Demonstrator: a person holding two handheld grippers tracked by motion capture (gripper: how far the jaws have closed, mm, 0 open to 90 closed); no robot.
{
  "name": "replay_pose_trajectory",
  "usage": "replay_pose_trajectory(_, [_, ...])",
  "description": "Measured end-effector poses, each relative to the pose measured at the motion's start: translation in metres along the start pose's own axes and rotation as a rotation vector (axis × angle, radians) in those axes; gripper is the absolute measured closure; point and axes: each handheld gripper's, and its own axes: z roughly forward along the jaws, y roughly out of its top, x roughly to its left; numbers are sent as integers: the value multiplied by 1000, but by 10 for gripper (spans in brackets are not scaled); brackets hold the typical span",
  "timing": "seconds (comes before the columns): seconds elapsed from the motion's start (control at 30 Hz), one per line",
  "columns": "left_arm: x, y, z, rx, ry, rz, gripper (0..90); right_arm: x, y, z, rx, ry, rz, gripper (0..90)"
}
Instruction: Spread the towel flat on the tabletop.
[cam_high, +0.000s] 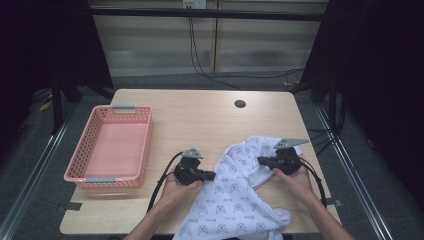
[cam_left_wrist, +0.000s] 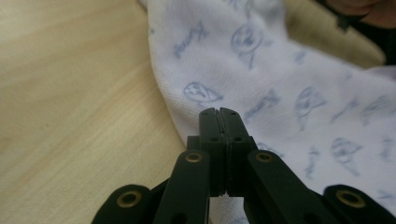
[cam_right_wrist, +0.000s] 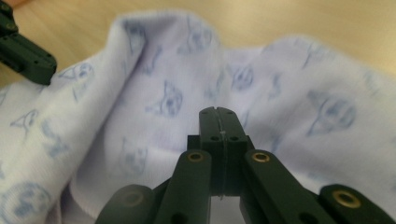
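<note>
White cloth (cam_high: 235, 200), printed with pale blue figures: lies crumpled at the lower centre-right of the high view, on the near part of the table (cam_high: 200, 120), its lower end reaching the near edge.

Left gripper (cam_high: 212, 175): lower centre of the frame, held in the person's left hand (cam_high: 177, 190), tip at the cloth's left edge. In the left gripper view its fingers (cam_left_wrist: 211, 126) are pressed together, with the cloth's edge just behind the tip; whether any fabric is pinched between them cannot be told.

Right gripper (cam_high: 260, 160): lower right of centre, held in the right hand (cam_high: 295, 181), tip over the cloth's upper part. In the right gripper view its fingers (cam_right_wrist: 229, 126) are together, with folds of cloth beyond; a pinch cannot be confirmed.

Pink basket (cam_high: 145, 145): left of the frame, on the table, well apart from the cloth.

Dark round hole (cam_high: 240, 104): in the table's far part, upper centre.
</note>
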Motion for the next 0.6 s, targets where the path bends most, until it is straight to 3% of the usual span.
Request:
replay_pose_trajectory(0.07, [-1,2,-12,-34,-3,-1,894,-1,10,-6,-32,20,1,900])
replay_pose_trajectory(0.1, [-1,2,-15,-36,-1,5,893,-3,17,-9,-22,35,-12,732])
replay_pose_trajectory(0.13, [0,2,-17,-40,3,5,893,-3,17,-9,-22,35,-12,732])
replay_pose_trajectory(0.17, [0,1,-19,-53,-18,0,894,-6,16,-9,-8,32,3,642])
replay_pose_trajectory(0.2, [0,1,-19,-53,-18,0,894,-6,16,-9,-8,32,3,642])
replay_pose_trajectory(0.3, [-4,2,-23,-74,-44,2,894,-7,0,6,52,16,26,521])
replay_pose_trajectory(0.33, [-6,2,-23,-73,-53,0,894,-7,0,6,52,16,26,521])
replay_pose_trajectory(0.37, [-6,2,-23,-67,-61,2,893,-4,-8,15,87,21,19,507])
replay_pose_trajectory(0.4, [-6,1,-23,-61,-59,-3,893,-4,-8,15,87,21,19,507])
replay_pose_trajectory(0.43, [-6,0,-24,-61,-64,0,893,2,-14,22,130,3,-2,599])
replay_pose_trajectory(0.47, [-6,-2,-24,-70,-76,-12,893,2,-14,22,130,3,-2,599])
replay_pose_trajectory(0.5, [-5,-3,-26,-79,-71,-19,893,4,-16,23,122,-23,-30,727])
replay_pose_trajectory(0.53, [-5,-3,-28,-90,-70,-21,893,4,-14,22,122,-15,-20,813])
replay_pose_trajectory(0.6, [-4,0,-35,-119,-67,-31,894,2,-9,20,87,13,7,842])
